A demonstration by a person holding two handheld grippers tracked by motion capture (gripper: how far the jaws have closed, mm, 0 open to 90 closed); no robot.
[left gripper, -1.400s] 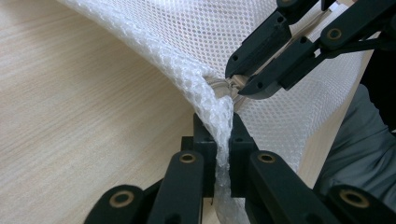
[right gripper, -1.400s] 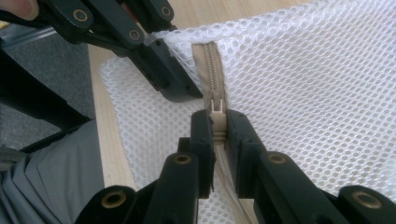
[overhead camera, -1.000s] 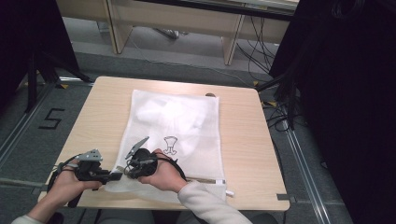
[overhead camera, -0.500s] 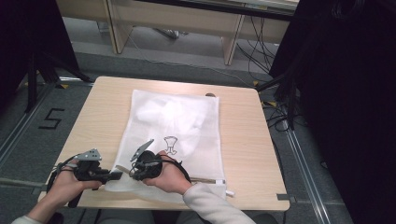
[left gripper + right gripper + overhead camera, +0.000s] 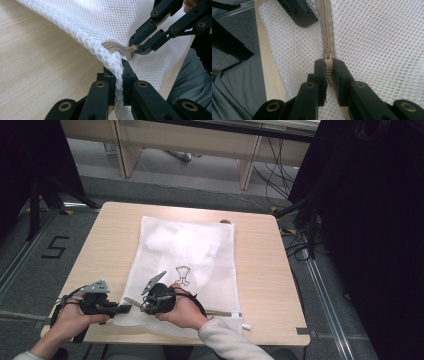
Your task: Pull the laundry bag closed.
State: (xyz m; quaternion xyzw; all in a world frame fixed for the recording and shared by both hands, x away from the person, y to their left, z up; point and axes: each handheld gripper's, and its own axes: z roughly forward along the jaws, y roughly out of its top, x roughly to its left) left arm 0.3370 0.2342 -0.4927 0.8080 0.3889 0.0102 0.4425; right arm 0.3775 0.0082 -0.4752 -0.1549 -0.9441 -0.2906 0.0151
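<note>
A white mesh bag (image 5: 190, 255) with a small black print lies flat on the wooden table (image 5: 260, 270). A beige zipper (image 5: 327, 30) runs along its near edge. My left gripper (image 5: 119, 72) is shut on the bunched mesh at the bag's near left corner (image 5: 100, 22), lifting it a little. Just to its right, my right gripper (image 5: 329, 65) is shut on the zipper pull (image 5: 327, 57). In the high view the left gripper (image 5: 125, 308) and right gripper (image 5: 145, 306) nearly meet tip to tip at the table's front edge.
The table's front edge (image 5: 265, 65) runs close beside the zipper, with a person's grey clothing (image 5: 237, 85) below it. Bare wood (image 5: 37, 62) lies left of the bag. Desks and cables stand on the floor beyond the table's far edge.
The right hand and its gripper have shifted slightly to the right along the bag's near edge. The left gripper has stayed in place on the corner.
</note>
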